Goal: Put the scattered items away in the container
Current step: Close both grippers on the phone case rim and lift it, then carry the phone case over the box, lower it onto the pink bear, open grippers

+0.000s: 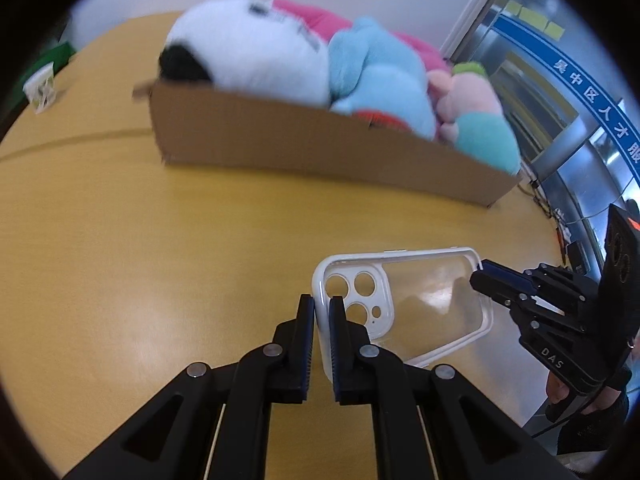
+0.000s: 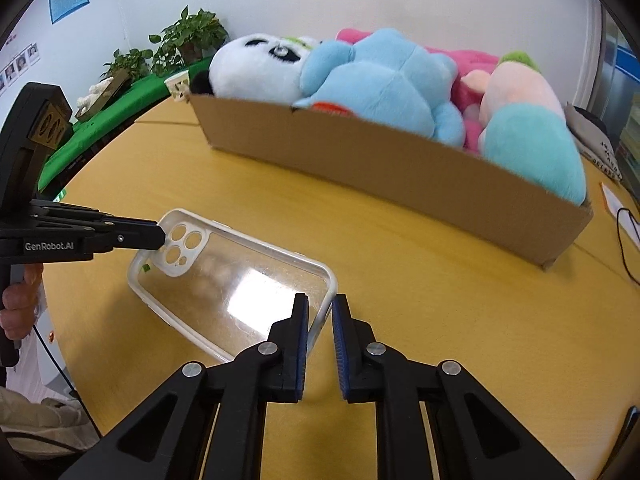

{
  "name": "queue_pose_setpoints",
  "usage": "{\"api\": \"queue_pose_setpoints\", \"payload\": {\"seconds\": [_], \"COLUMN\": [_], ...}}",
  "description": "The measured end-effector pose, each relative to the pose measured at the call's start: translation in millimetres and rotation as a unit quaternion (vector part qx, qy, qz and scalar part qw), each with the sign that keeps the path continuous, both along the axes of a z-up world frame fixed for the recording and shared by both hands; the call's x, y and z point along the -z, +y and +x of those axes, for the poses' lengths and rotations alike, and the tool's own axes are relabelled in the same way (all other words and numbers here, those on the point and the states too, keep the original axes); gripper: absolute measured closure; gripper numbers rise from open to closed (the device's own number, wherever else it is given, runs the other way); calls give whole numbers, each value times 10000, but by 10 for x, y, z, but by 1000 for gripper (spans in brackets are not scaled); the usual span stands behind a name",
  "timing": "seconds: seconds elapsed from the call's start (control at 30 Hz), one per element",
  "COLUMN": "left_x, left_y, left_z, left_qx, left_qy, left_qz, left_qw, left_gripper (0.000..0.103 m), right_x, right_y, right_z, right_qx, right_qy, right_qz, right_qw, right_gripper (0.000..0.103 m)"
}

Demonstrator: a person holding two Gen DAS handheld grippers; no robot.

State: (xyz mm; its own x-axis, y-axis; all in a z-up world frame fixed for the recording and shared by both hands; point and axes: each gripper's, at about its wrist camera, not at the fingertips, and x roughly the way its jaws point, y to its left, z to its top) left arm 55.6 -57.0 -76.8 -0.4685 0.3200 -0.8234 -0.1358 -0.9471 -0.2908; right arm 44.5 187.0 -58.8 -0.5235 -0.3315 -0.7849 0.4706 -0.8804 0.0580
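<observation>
Overhead, nothing but a white wall; below, a yellow wooden table (image 2: 400, 280) carries a cardboard box (image 2: 400, 172) of plush toys (image 2: 380, 80). Between the grippers hangs a clear phone case (image 2: 232, 280), long axis spanning them: left gripper (image 1: 322, 308) clamps its camera end, right gripper (image 2: 320, 308) its opposite rim.

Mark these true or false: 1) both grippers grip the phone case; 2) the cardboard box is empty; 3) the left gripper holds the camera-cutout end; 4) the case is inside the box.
1) True: the left gripper and right gripper each clamp an end of the phone case.
2) False: the cardboard box holds plush toys.
3) True.
4) False: it is over the table, in front of the box.
</observation>
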Motion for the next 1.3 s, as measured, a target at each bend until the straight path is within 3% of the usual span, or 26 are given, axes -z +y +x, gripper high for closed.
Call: {"api": "queue_pose_setpoints", "payload": {"seconds": [0.3,0.57,0.7,0.87,1.3], "left_x": [-716,-1384,-1602,-1644,-1453], "left_y": [48,167,195,289,324], "left_z": [-571,-1219,-1543,-1818,-2085], "left_qx": [254,506,516,574,580], "left_qy": [816,1550,1763,1827,1622], "left_qz": [-61,-369,-277,-169,-197], "left_qw": [9963,9859,9826,9814,9849], "left_gripper": [96,96,96,96,96], "right_x": [-620,-1114,-1368,-1478,-1338], "right_y": [55,45,119,173,270], "right_z": [-471,-1163,-1503,-1779,-2110], "right_qx": [111,172,283,396,655], "right_qy": [590,1035,1249,1371,1055], "right_qz": [-101,-5,-89,-13,-122], "right_qw": [9981,9945,9917,9898,9922], "right_gripper": [91,91,91,91,92]}}
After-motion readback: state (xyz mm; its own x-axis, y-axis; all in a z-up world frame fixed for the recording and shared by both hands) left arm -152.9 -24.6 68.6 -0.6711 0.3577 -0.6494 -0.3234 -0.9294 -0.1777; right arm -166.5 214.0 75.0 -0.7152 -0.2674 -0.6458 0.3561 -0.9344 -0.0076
